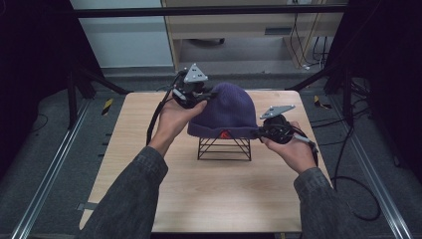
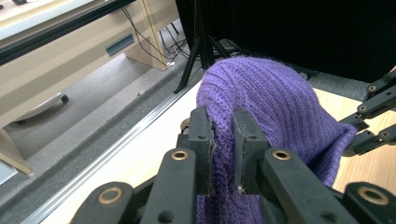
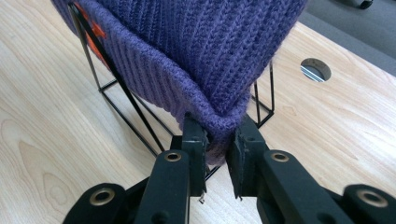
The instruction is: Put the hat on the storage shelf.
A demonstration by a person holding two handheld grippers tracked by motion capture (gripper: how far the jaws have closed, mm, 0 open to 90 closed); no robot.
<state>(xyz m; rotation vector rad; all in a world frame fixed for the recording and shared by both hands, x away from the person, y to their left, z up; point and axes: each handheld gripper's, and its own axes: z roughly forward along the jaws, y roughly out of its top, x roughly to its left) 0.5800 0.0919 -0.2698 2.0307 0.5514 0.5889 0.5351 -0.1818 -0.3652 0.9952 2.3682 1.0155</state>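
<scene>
— Where's the hat?

— The purple knit beanie (image 1: 226, 110) sits over a black wire stand (image 1: 224, 147), and the stand is on the wooden table (image 1: 209, 199), toward its far half. The beanie's folded cuff hangs just above the stand's lower frame, with a small orange-red patch (image 1: 225, 134) on the cuff facing the person.

— And the left gripper?

— The left gripper (image 1: 206, 94) is at the beanie's upper left side, held in the left hand (image 1: 175, 119). In the left gripper view its two black jaws are pinched on a fold of the beanie's (image 2: 275, 102) ribbed knit — cloth is squeezed between them, near the crown.

— The right one?

— The right gripper (image 1: 260, 132) is at the beanie's lower right edge, held in the right hand (image 1: 293, 149). The right gripper view shows its jaws clamped on the corner of the folded cuff (image 3: 219, 123), with the wire stand (image 3: 116, 88) running down just behind it to the table (image 3: 56, 140).

— Anything else near the beanie?

— A round cable hole (image 3: 315, 69) in the tabletop, beyond the beanie in the right gripper view.
</scene>
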